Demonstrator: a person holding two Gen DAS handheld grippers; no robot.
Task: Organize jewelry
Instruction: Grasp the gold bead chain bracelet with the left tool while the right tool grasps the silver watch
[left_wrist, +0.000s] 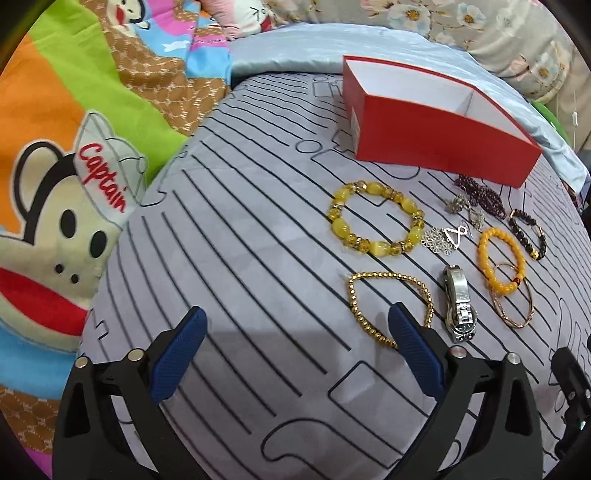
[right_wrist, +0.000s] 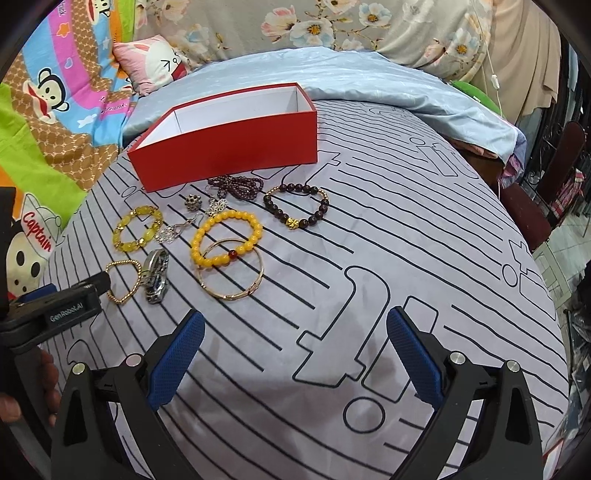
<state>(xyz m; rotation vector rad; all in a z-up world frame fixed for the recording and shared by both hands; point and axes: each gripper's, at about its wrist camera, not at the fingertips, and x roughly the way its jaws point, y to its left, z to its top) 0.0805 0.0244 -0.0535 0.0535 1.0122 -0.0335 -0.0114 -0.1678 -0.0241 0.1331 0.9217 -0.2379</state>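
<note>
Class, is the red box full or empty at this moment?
Empty as far as visible: the red box shows only bare white inner walls; all jewelry lies outside.

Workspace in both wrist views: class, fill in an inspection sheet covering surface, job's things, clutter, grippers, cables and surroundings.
Surface: grey striped cloth, flat.
Job's things: red box, open and empty as far as visible; in front of it bracelets, a silver watch, a thin bangle overlapping the orange bead bracelet.
Clutter: nothing seen.
Grippers: left gripper and right gripper open, holding nothing.
Cables: white cord hanging at the back.
Surroundings: cartoon blanket, blue sheet.
</note>
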